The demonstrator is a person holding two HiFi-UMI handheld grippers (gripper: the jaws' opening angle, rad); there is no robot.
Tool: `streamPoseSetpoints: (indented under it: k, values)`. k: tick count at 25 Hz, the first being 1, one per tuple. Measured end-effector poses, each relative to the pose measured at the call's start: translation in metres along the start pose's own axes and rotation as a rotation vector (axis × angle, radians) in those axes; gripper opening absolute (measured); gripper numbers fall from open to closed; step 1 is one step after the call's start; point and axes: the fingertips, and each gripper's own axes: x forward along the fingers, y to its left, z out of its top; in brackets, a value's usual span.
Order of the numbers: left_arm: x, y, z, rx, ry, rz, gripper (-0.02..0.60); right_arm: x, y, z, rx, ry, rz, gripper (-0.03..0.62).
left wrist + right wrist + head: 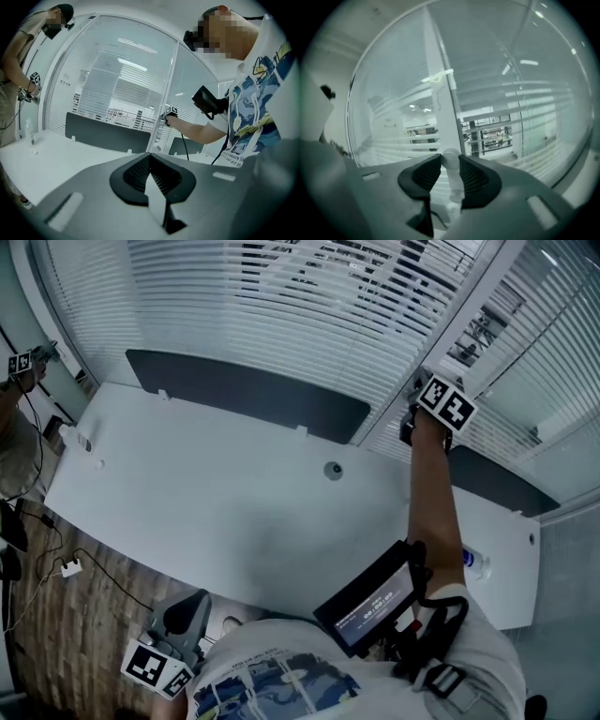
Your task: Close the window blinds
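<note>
White slatted blinds (281, 306) hang behind the glass over the desk, their slats tilted so that light shows between them. My right gripper (422, 397) reaches up to the window post at the right of the desk. In the right gripper view my right gripper (450, 164) is shut on the blinds' white wand (451, 161), which runs down between the pads, and the slats (525, 108) run across behind it. Low by the desk's near edge, my left gripper (187, 610) hangs apart from the window. Seen in its own view, the left gripper (149, 155) is shut with nothing in it.
A white desk (234, 512) stands between me and the window, with a dark partition panel (244, 390) along its far edge and a water bottle (473, 563) at the right. Another person (14, 427) stands at the far left. Cables (66, 568) lie on the wooden floor.
</note>
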Motion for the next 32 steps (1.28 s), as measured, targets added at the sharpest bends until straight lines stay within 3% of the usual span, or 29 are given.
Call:
streamPoseSetpoints:
  k: [4, 6, 10, 13, 19, 22, 24, 26, 32]
  values:
    - [-0.001, 0.001, -0.002, 0.003, -0.001, 0.003, 0.002, -0.003, 0.004, -0.003, -0.378, 0.02, -0.137, 0.124]
    - [-0.002, 0.002, 0.0, 0.003, -0.002, 0.004, 0.002, -0.003, 0.006, -0.003, -0.404, 0.015, -0.144, 0.124]
    - [-0.003, 0.003, 0.0, 0.008, -0.003, 0.002, 0.002, -0.004, 0.006, -0.002, -0.306, -0.009, -0.101, 0.124]
    - [-0.004, 0.003, 0.0, 0.008, -0.005, -0.001, 0.002, -0.005, 0.005, -0.003, -0.084, -0.044, -0.014, 0.127]
    - [-0.001, 0.001, -0.002, 0.01, -0.001, -0.013, 0.002, -0.004, -0.004, -0.008, 0.703, -0.101, 0.253, 0.127]
    - [0.0, 0.0, -0.001, 0.006, -0.003, -0.015, 0.002, -0.002, -0.009, -0.006, 0.851, -0.11, 0.299, 0.127]
    - [0.001, 0.0, -0.001, 0.002, 0.001, -0.017, 0.002, -0.001, -0.01, -0.005, 0.823, -0.1, 0.286, 0.126]
    - [0.002, 0.0, -0.001, 0.002, 0.003, -0.019, 0.002, -0.001, -0.009, -0.004, 0.722, -0.087, 0.25, 0.126]
    - [0.002, 0.002, -0.001, 0.0, 0.002, -0.012, 0.002, -0.004, -0.001, 0.001, 0.238, -0.045, 0.055, 0.124]
